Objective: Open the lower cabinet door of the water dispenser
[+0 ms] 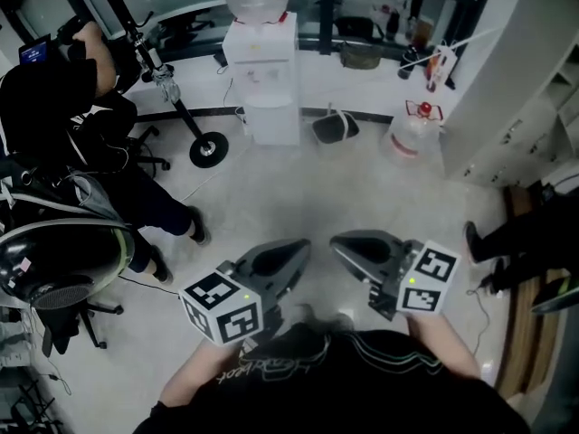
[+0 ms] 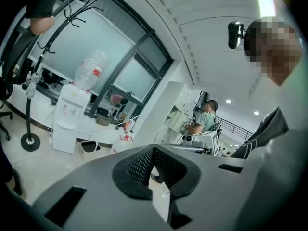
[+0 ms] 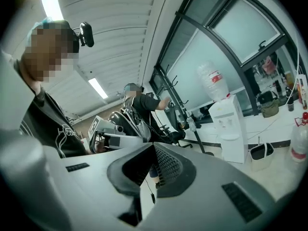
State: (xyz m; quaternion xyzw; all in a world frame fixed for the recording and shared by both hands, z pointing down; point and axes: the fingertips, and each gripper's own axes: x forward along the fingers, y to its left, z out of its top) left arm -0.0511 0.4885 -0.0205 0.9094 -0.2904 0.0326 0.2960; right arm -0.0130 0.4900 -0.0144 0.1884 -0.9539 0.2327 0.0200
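Observation:
The white water dispenser (image 1: 262,70) stands against the far wall with a bottle on top. Its lower cabinet door (image 1: 271,120) is closed. It also shows small at the left in the left gripper view (image 2: 67,121) and at the right in the right gripper view (image 3: 230,129). My left gripper (image 1: 294,247) and right gripper (image 1: 339,240) are held close to my body, far from the dispenser, side by side and pointing toward it. Both are shut with nothing between the jaws (image 2: 153,150) (image 3: 153,146).
A person in black (image 1: 63,107) stands at the left by an office chair. A coat stand base (image 1: 208,149), a dark bin (image 1: 335,127) and a spare water bottle (image 1: 414,134) sit on the floor near the dispenser. White cabinets (image 1: 516,107) line the right; another person's shoes (image 1: 478,242) are there.

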